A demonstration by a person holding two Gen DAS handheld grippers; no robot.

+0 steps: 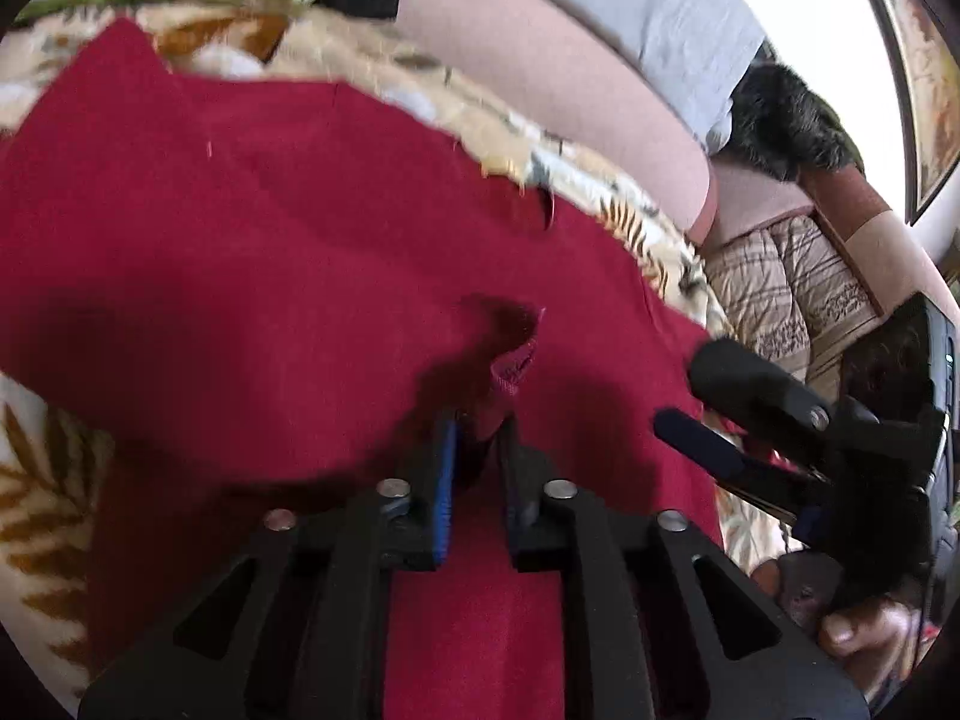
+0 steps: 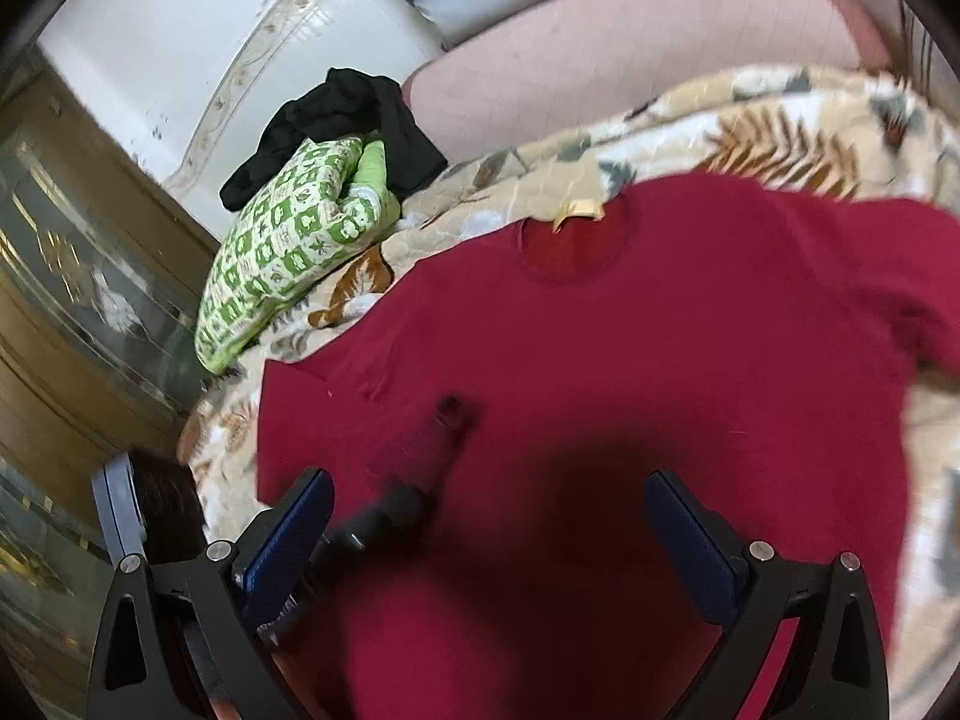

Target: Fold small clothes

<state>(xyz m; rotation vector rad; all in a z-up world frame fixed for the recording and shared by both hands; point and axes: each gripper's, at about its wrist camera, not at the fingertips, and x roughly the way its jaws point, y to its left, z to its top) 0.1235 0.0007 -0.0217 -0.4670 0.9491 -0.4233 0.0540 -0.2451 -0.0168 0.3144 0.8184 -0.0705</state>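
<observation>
A small red T-shirt (image 1: 270,252) lies spread on a leaf-patterned blanket (image 1: 36,480). My left gripper (image 1: 480,426) is shut on a pinched-up fold of the red shirt near its lower hem. My right gripper (image 1: 690,396) shows at the right of the left wrist view, jaws apart beside the shirt's edge. In the right wrist view the shirt (image 2: 660,330) lies with its neckline (image 2: 570,246) at the far side, and my right gripper (image 2: 489,516) is open and empty above it. The left gripper (image 2: 420,468) shows there as a dark blurred shape on the cloth.
A green-and-white patterned garment (image 2: 288,252) and a black garment (image 2: 342,114) lie at the blanket's far left. A pink cushion (image 2: 630,60) runs along the back. A wooden cabinet (image 2: 72,276) stands to the left. A quilted bedspread (image 1: 792,288) and dark furry item (image 1: 786,114) are at right.
</observation>
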